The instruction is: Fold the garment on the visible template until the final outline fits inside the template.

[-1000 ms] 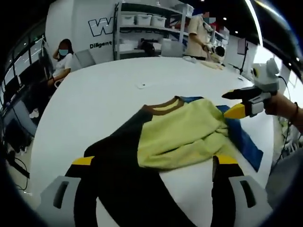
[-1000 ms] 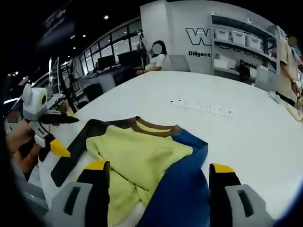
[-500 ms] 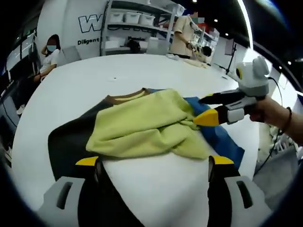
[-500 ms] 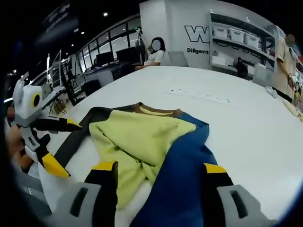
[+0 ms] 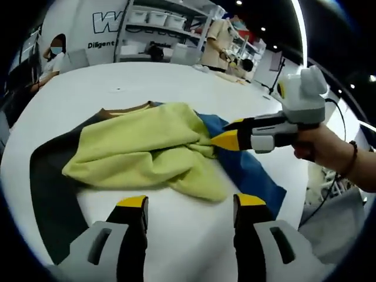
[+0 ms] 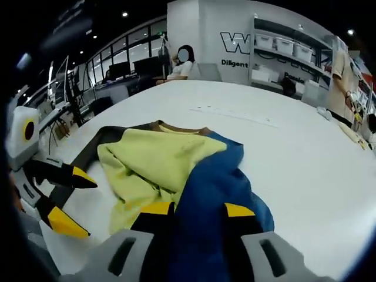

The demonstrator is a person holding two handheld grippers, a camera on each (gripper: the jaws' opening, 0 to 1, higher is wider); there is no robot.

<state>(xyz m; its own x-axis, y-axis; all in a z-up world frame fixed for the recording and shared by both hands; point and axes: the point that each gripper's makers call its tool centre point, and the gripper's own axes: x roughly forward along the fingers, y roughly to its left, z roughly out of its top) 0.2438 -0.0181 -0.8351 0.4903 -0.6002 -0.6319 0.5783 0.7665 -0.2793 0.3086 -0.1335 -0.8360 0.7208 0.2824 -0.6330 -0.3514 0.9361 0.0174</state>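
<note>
1. Right gripper (image 6: 197, 210) has its jaws pinched together on the blue part of the garment (image 6: 220, 182), looks like a firm grab on the fabric near the bottom of the right gripper view.
2. In the left gripper view you can see it (image 5: 226, 139) too, coming in from the right with a hand (image 5: 320, 147) behind it, tips right at the seam where yellow meets blue.
3. Left gripper (image 5: 189, 202) is spread apart, holding nothing, hovering over bare table (image 5: 176, 217) just short of the garment (image 5: 141, 150).
4. Garment is crumpled on the white table: yellow bunched in the middle, black on one side, blue on the other, brown collar at the far edge.
5. Couldn't make out any template under it.
</note>
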